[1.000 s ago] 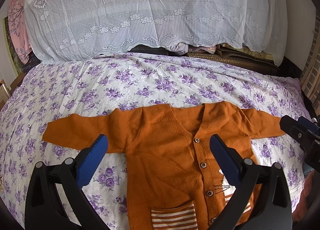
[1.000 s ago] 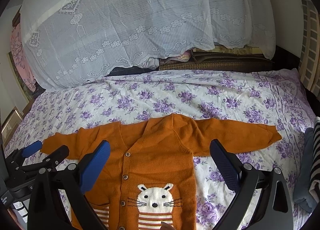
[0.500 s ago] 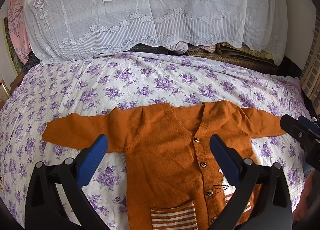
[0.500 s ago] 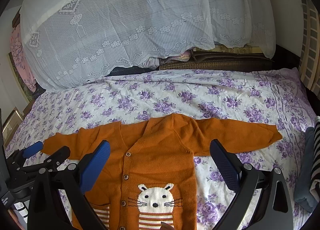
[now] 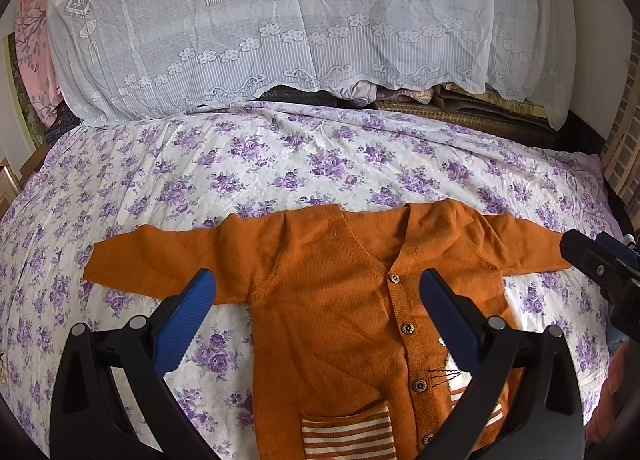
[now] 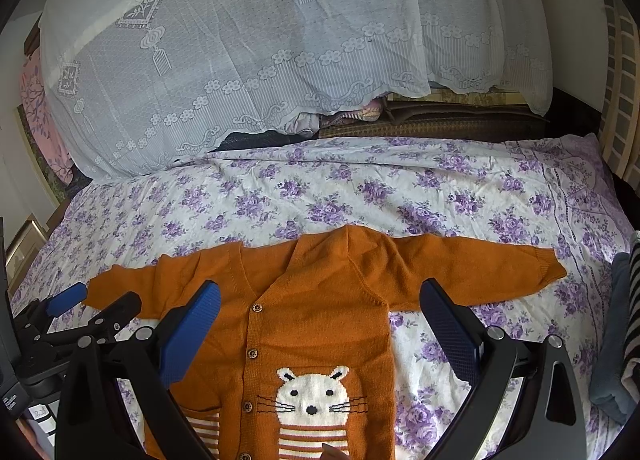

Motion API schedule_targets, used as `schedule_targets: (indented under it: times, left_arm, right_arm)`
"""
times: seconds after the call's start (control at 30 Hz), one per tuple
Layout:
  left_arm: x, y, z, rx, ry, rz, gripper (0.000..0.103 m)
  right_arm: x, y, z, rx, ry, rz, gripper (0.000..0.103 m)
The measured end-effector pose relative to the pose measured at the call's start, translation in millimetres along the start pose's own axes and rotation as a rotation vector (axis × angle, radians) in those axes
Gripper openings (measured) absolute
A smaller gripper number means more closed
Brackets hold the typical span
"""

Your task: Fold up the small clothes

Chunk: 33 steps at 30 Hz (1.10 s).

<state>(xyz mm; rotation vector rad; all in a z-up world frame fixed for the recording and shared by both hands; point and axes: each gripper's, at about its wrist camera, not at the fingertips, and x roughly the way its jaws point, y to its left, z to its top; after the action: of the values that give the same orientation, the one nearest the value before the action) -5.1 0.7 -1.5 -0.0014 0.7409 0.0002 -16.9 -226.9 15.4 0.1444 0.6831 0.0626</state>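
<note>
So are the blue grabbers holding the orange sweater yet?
No. The left gripper and right gripper are both open with nothing between their fingers. The orange sweater lies flat on the flowery bedsheet.

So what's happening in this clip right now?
A person holding a gripper in each hand is set to fold a small orange cardigan with a cat face knitted on the front. It lies buttoned and flat, sleeves spread out, on a purple floral bedsheet. The left gripper and right gripper both hover open above it, gripping nothing. No fold has been made yet.
</note>
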Motion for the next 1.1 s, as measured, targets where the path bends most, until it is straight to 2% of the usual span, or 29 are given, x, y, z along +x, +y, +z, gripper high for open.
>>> schedule_targets:
  times: [0.1,0.2,0.3,0.4,0.47,0.53,0.67,0.77,0.8,0.83,0.97,1.03,1.1]
  left_arm:
    - [5.7,4.3,-6.5,0.000,0.001,0.003,0.099]
    - [19.6,7.5,-9.9,-0.003,0.016,0.016,0.099]
    - [43.3,12.3,-13.6,-0.017,0.051,0.015,0.099]
    - [70.7,14.9,-17.4,-0.020,0.086,0.046,0.099]
    - [88.7,16.9,-22.3,-0.021,0.113,0.067,0.099]
    - [103.3,19.8,-24.4,-0.033,0.142,0.063,0.099]
    - [138.8,36.3,-33.9,-0.082,0.228,0.071,0.099]
    - [167.9,49.0,-45.1,-0.096,0.302,0.132,0.099]
    - [174.1,52.7,-47.7,-0.106,0.318,0.125,0.099]
    - [176.9,58.3,-49.7,-0.130,0.316,0.098,0.099]
    - [172.7,58.5,-50.1,-0.130,0.306,0.104,0.099]
    - [169.8,54.5,-50.4,-0.110,0.296,0.125,0.099]
    - [169.5,49.2,-49.9,-0.087,0.284,0.145,0.099]
  right_arm:
    - [1.4,0.2,0.1,0.008,0.001,0.002,0.100]
    - [9.4,-5.3,-0.5,0.041,0.003,0.040,0.100]
    - [23.7,-24.5,-1.4,0.137,0.006,0.138,0.100]
    - [43.8,-50.9,-7.0,0.302,0.024,0.236,0.100]
    - [63.5,-57.8,-11.1,0.372,0.080,0.331,0.100]
    - [84.0,-53.3,-13.7,0.375,0.134,0.420,0.100]
    - [130.6,-35.6,-22.6,0.372,0.243,0.522,0.100]
    - [174.8,-29.6,-33.5,0.363,0.358,0.529,0.100]
    - [190.9,-34.0,-39.3,0.381,0.387,0.495,0.100]
    - [200.2,-40.9,-42.7,0.405,0.397,0.497,0.100]
    - [210.9,-66.5,-45.5,0.464,0.379,0.714,0.099]
    - [207.1,-67.1,-48.5,0.398,0.365,0.812,0.099]
    - [195.6,-60.4,-55.9,0.317,0.285,0.834,0.100]
